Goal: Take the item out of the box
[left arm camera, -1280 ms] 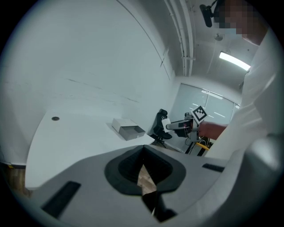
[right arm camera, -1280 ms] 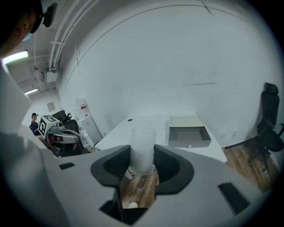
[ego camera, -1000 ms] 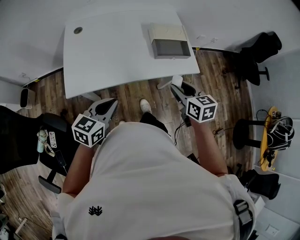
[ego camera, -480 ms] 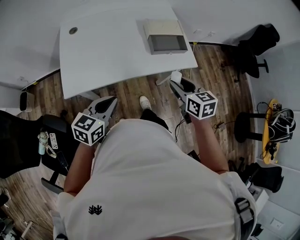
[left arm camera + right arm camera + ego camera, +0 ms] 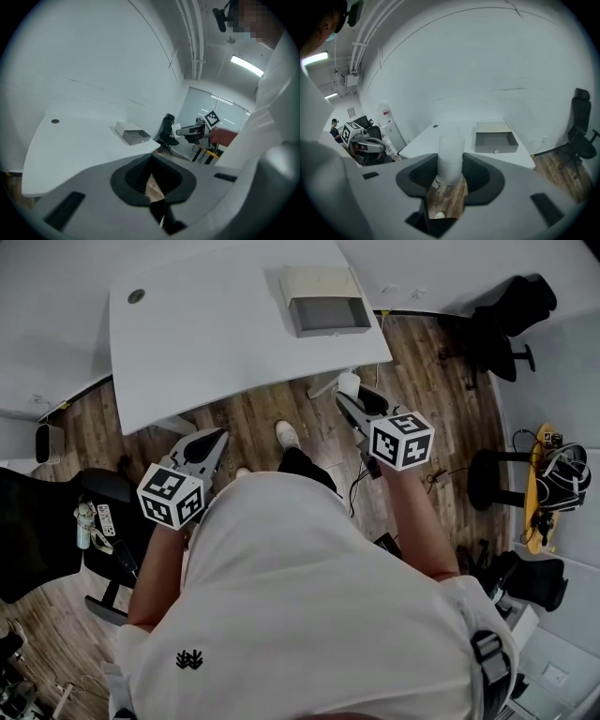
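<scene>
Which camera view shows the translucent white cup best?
The right gripper view: the translucent white cup fills the middle, clamped between the right gripper's jaws. The head view shows only its top; the left gripper view, a distant speck.

No legible text, label, brand or number on anything in view.

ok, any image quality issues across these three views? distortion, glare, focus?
Head view: sharp and evenly lit, but fisheye bows the edges of the white table. Left gripper view: dark round vignette, the ceiling light strip glares, and the lower foreground is soft. Right gripper view: same vignette; the translucent cup up close looks hazy, while the open box is clear.
</scene>
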A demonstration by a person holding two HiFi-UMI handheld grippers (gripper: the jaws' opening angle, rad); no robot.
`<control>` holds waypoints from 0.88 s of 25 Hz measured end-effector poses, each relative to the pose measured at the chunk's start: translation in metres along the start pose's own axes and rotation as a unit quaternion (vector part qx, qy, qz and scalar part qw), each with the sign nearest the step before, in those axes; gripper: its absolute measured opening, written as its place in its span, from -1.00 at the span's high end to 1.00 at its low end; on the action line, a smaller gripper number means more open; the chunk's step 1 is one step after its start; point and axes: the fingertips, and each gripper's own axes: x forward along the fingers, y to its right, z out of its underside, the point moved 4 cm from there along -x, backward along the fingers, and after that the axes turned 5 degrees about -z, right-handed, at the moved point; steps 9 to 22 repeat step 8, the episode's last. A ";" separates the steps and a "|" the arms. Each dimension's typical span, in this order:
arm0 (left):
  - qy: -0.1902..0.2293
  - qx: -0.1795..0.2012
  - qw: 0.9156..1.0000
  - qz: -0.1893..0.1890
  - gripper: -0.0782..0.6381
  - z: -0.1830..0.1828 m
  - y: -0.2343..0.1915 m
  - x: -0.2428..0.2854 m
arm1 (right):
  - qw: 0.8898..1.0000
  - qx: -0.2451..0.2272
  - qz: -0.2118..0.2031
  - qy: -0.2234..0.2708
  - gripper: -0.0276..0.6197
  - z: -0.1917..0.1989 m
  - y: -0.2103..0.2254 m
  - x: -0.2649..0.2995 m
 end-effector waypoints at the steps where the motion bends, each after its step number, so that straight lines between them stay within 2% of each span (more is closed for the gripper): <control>1: -0.001 -0.001 1.000 0.000 0.76 0.001 0.000 0.000 | 1.000 0.001 0.000 -0.001 0.40 0.001 0.000 0.000; 22: -0.005 -0.004 1.000 0.003 0.76 0.003 0.001 0.006 | 1.000 0.003 0.001 -0.008 0.40 0.004 0.006 0.003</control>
